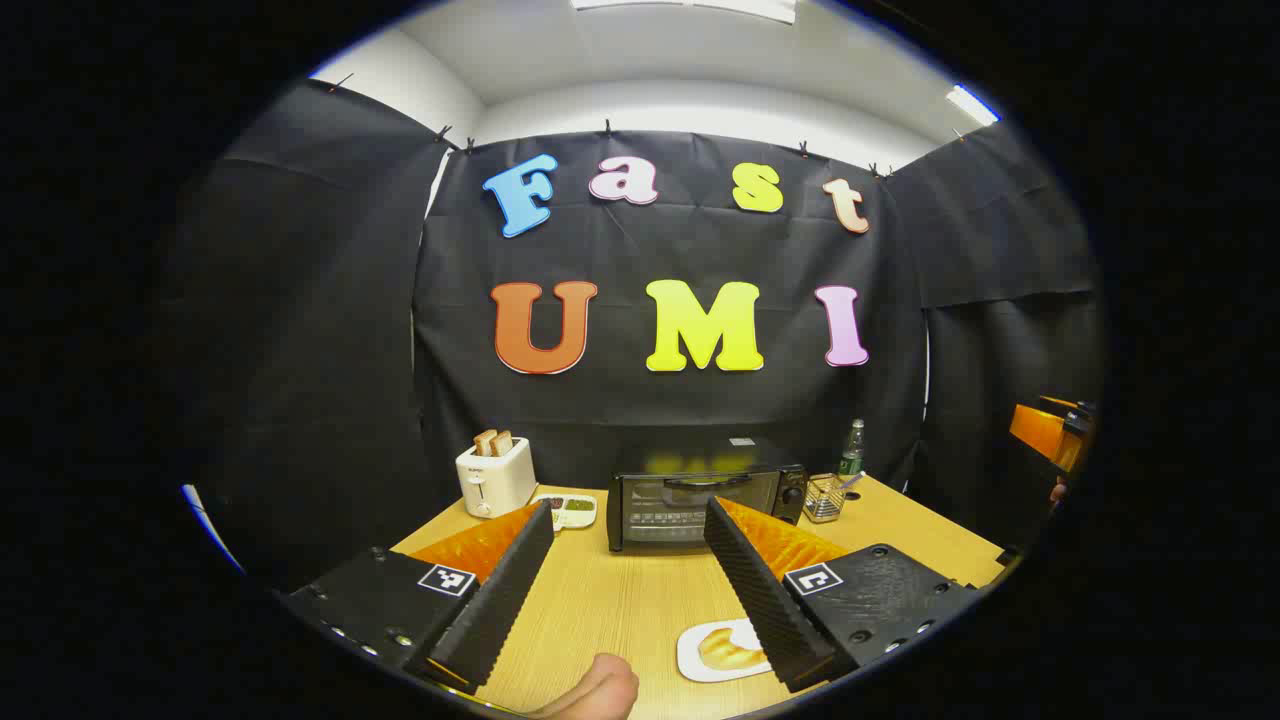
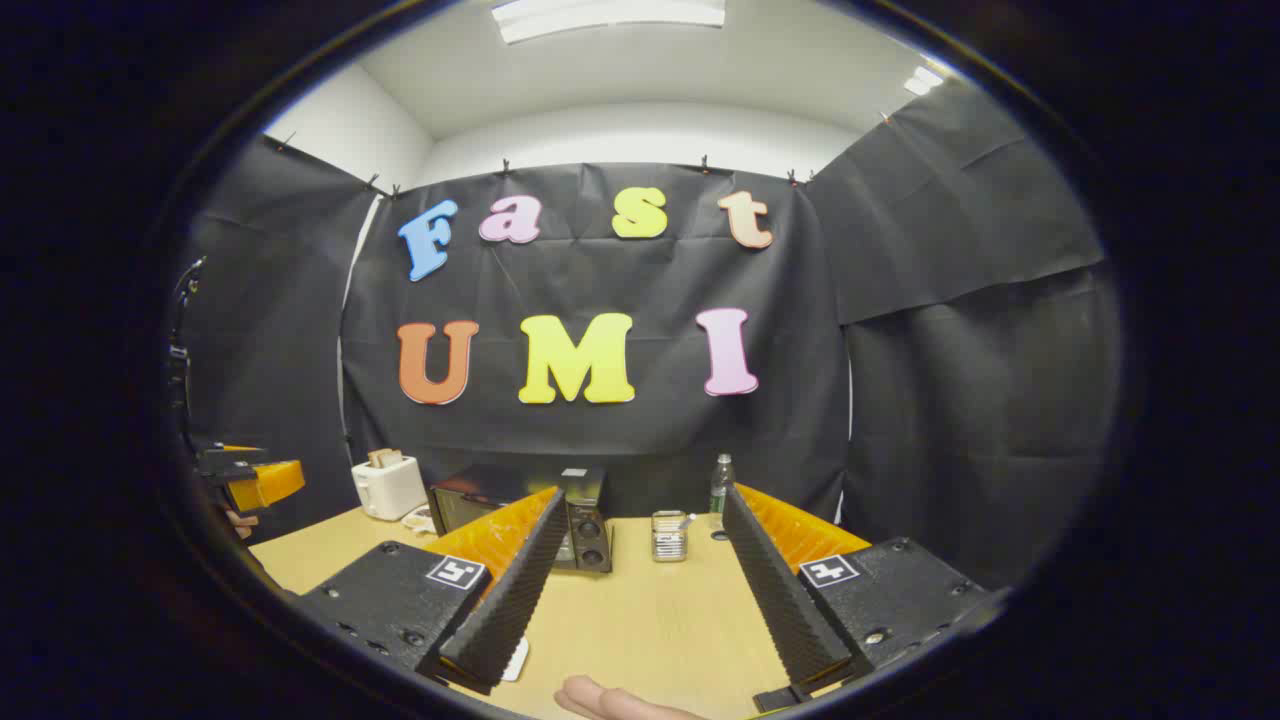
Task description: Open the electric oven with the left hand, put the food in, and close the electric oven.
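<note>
Left gripper view: the left gripper hung released at lower centre, fingers spread above the table, framing the closed electric oven at centre; the food lay on a plate at bottom centre. Right gripper view: the right gripper was likewise released and empty, the oven at left of centre behind its left finger.

Wooden table, oven, toaster, plate, bottle

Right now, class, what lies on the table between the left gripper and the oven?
In the left gripper view, only bare table lies between the open left gripper and the closed oven.
</note>
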`<state>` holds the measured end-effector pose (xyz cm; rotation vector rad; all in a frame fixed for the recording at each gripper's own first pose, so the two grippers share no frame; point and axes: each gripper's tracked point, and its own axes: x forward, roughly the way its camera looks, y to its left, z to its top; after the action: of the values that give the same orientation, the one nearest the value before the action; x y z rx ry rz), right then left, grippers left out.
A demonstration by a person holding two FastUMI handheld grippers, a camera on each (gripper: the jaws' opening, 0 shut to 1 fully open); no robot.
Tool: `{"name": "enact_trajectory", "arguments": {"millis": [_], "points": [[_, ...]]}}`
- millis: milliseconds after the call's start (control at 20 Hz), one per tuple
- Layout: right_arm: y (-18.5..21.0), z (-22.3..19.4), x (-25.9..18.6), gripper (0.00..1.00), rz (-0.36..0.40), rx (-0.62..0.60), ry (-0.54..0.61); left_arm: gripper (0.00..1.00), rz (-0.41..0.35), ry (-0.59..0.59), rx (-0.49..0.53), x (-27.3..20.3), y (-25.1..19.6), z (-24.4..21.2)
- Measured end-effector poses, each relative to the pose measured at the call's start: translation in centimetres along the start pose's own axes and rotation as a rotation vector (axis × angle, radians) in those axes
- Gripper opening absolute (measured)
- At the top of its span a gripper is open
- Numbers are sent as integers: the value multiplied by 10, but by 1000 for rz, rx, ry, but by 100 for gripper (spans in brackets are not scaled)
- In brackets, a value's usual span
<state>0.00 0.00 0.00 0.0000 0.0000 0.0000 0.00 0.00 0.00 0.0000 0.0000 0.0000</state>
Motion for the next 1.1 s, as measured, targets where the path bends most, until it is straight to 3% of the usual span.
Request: {"name": "enact_trajectory", "arguments": {"millis": [550, 850, 1100], "points": [[2, 5, 12, 99, 18, -11, -40, 94, 23, 11, -21, 26, 8, 5], [-10, -1, 19, 99, 10, -1, -43, 93, -59, 11, -31, 61, -18, 7], [-28, -11, 26, 99, -14, 10, -36, 94, -173, 81, -34, 144, -54, -13]]}}
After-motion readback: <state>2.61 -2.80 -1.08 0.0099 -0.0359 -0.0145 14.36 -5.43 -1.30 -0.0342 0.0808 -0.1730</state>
